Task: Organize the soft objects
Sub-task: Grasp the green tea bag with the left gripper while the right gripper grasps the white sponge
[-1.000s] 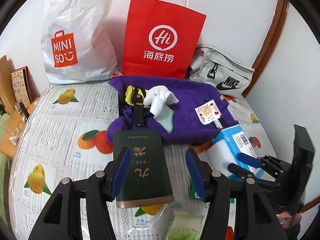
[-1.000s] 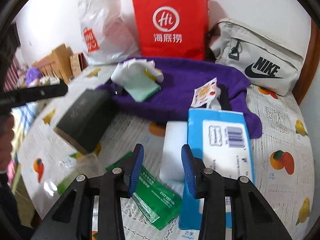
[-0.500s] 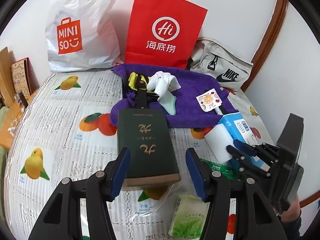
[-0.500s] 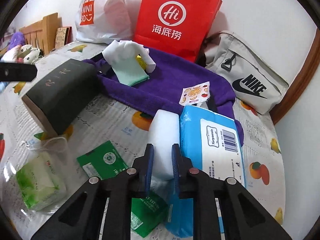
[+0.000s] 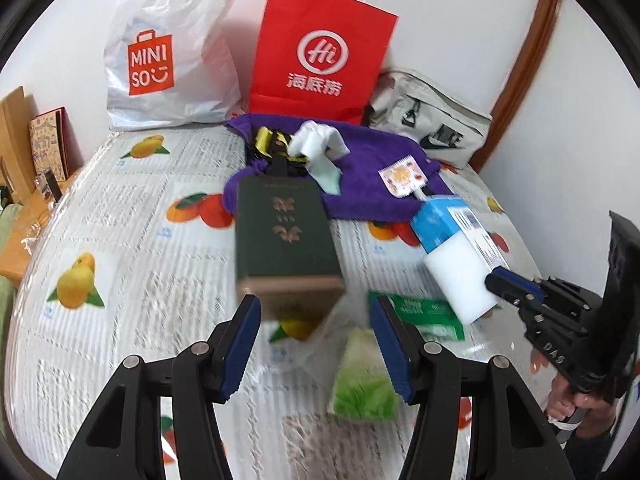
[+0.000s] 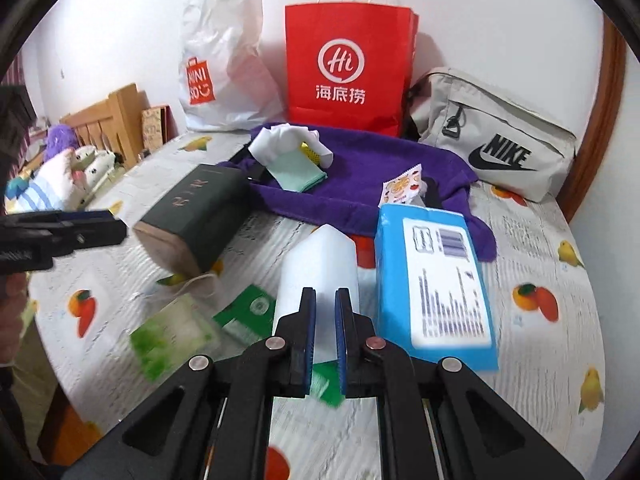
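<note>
Beside the blue tissue pack, right tongs pinch the white sponge block's near end, light and squashy; left tongs hang spread.

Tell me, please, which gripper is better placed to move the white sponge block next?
The right gripper: its fingers are pinched on the white sponge block. The left gripper is open, facing the dark green box.

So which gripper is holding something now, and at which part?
The right gripper pinches the white sponge block at its near end. The left gripper is open, holding nothing.
</note>
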A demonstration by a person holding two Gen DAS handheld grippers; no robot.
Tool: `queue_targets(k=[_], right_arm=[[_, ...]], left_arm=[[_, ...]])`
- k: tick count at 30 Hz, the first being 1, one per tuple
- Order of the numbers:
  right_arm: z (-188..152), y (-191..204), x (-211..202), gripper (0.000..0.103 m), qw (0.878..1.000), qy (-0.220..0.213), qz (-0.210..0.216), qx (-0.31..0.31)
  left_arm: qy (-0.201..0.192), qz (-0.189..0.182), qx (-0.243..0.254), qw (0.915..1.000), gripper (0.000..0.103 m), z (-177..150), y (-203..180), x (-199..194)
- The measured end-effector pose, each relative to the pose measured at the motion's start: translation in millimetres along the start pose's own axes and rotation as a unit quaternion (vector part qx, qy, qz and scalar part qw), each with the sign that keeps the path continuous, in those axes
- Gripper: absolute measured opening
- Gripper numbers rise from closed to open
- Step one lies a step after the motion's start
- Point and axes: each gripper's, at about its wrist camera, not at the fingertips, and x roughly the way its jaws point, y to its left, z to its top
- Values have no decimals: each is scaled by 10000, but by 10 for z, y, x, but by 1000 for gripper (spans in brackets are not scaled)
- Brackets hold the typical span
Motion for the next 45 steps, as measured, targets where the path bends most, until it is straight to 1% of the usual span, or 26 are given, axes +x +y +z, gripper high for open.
queue_targets(k=[3, 7, 11, 13, 16, 20, 22, 23, 24, 25, 26, 27, 29, 33, 36, 40, 41, 42, 45], right_arm=[[-162, -35, -187, 9, 9999, -3, 77, 109], [-411, -73, -326, 9, 9995, 118, 193, 241], [-670, -152, -369, 10, 9985, 316, 209, 402], [-768, -223, -344, 10, 9974, 417, 237, 532], [-881, -369, -292, 10, 9950, 502, 291, 819], [-958, -456, -217, 10, 9926, 617, 357, 988], [-964, -482, -217, 16, 9918, 574, 449, 1046], [-962, -492, -213, 27, 9914, 578, 477, 1073], [-953, -503, -202, 44, 9908, 597, 488, 1112], [-947, -508, -201, 51, 9903, 586, 502, 1158], [-941, -511, -207, 56, 9897, 542, 552, 1202], [-924, -498, -214, 56, 9888, 476, 670, 1246], [-890, -448, -189, 60, 9880, 476, 773, 1247], [-856, -344, -87, 60, 9885, 518, 757, 1202], [-858, -259, 34, 60, 9891, 671, 665, 1128], [-905, -212, 126, 60, 9897, 766, 511, 1092], [-919, -209, 132, 59, 9902, 760, 477, 1069], [-929, -212, 125, 54, 9906, 752, 445, 1056], [-941, -231, 47, 53, 9918, 709, 350, 1000]], left_arm=[[86, -74, 116, 9999, 56, -127, -100, 12], [192, -169, 238, 9994, 60, -281, -221, 63], [351, -314, 313, 9984, 65, -406, -302, 183], [460, -327, 353, 9978, 66, -455, -336, 261], [595, -257, 446, 9969, 66, -512, -391, 393], [757, -50, 604, 9953, 66, -552, -460, 565], [760, 9, 686, 9947, 66, -559, -492, 604], [755, 31, 711, 9946, 66, -556, -505, 619], [739, 66, 726, 9946, 66, -551, -514, 628], [718, 83, 726, 9947, 66, -550, -517, 634], [705, 81, 725, 9948, 63, -544, -517, 638], [688, 72, 723, 9950, 54, -542, -510, 643], [656, 60, 728, 9952, 52, -537, -498, 644], [549, 97, 712, 9959, 49, -514, -465, 589], [442, 173, 675, 9966, 49, -495, -397, 490], [370, 268, 526, 9976, 49, -501, -275, 403], [361, 291, 481, 9978, 49, -509, -240, 388], [355, 316, 402, 9981, 49, -521, -190, 365], [343, 385, 277, 9983, 49, -535, -110, 317]])
